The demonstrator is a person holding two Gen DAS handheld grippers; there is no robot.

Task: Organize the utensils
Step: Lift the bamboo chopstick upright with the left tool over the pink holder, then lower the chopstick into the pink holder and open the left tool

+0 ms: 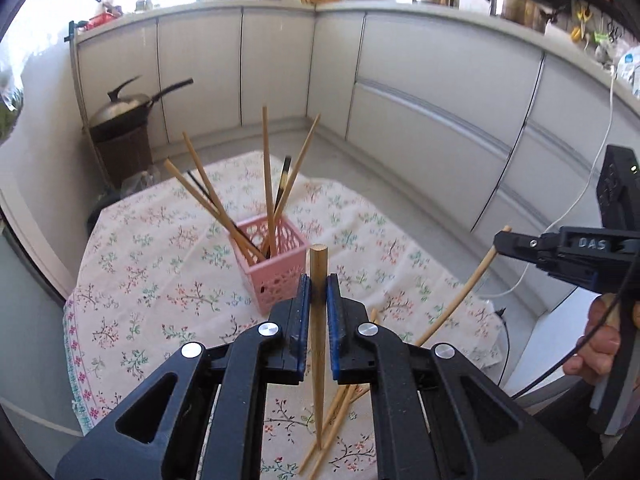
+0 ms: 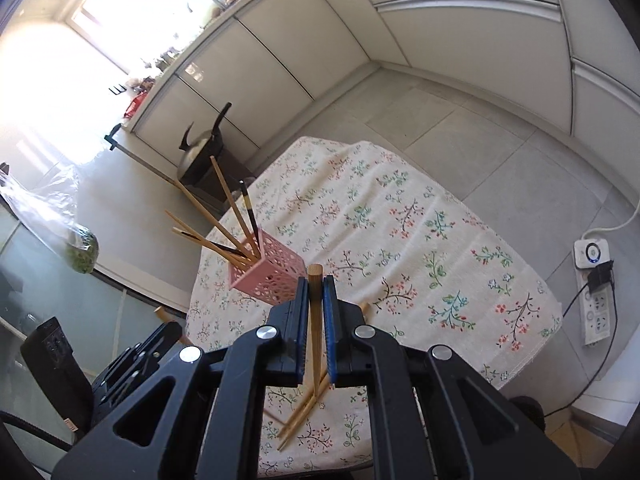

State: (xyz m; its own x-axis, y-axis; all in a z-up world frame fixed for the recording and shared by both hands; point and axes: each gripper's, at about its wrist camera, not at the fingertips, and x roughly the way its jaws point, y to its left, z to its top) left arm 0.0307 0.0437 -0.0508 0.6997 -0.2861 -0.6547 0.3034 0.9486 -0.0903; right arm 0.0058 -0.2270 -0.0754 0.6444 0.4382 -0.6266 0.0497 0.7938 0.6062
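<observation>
A pink perforated holder [image 1: 274,266] stands on the floral tablecloth [image 1: 160,280] with several wooden and dark chopsticks leaning in it; it also shows in the right wrist view [image 2: 266,276]. My left gripper [image 1: 319,290] is shut on a wooden chopstick [image 1: 319,344], held upright just in front of the holder. My right gripper [image 2: 316,292] is shut on another wooden chopstick [image 2: 315,336]; it also shows in the left wrist view [image 1: 500,242], off to the right with its chopstick [image 1: 460,290] slanting down. Loose chopsticks [image 1: 336,412] lie on the cloth below the grippers.
The table's cloth [image 2: 400,240] ends at edges on all sides. A dark bin with a wok [image 1: 120,124] stands beyond the table's left. White cabinets [image 1: 400,92] curve behind. A power strip [image 2: 594,292] lies on the floor at the right.
</observation>
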